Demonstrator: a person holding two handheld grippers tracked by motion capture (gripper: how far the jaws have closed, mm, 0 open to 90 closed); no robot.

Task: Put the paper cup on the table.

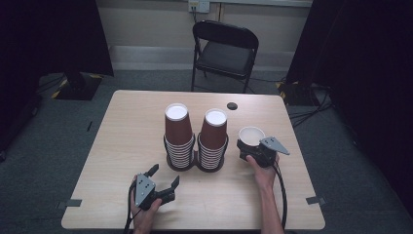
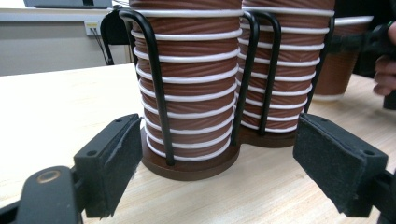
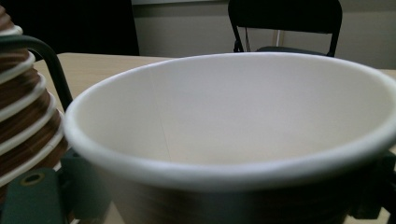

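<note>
Two tall stacks of upside-down brown paper cups, the left stack [image 1: 178,134] [image 2: 187,88] and the right stack [image 1: 213,139] [image 2: 285,70], stand in a black wire holder [image 1: 196,163] [image 2: 156,88] at the table's middle. My left gripper [image 1: 165,174] [image 2: 219,163] is open on the near side of the left stack, its pads [image 2: 116,158] apart from the holder's base. To the right of the stacks, a single upright brown cup [image 1: 252,135] [image 2: 343,60] [image 3: 233,121] with a white inside stands with my right gripper [image 1: 253,147] [image 3: 205,200] shut on it. Its base appears to rest on the table.
The light wooden table [image 1: 136,126] has a round black cable hole [image 1: 232,106] near its far edge. A black folding chair [image 1: 225,48] stands behind it. Cables lie on the grey floor [image 1: 311,109] to the right, and dark curtains hang at both sides.
</note>
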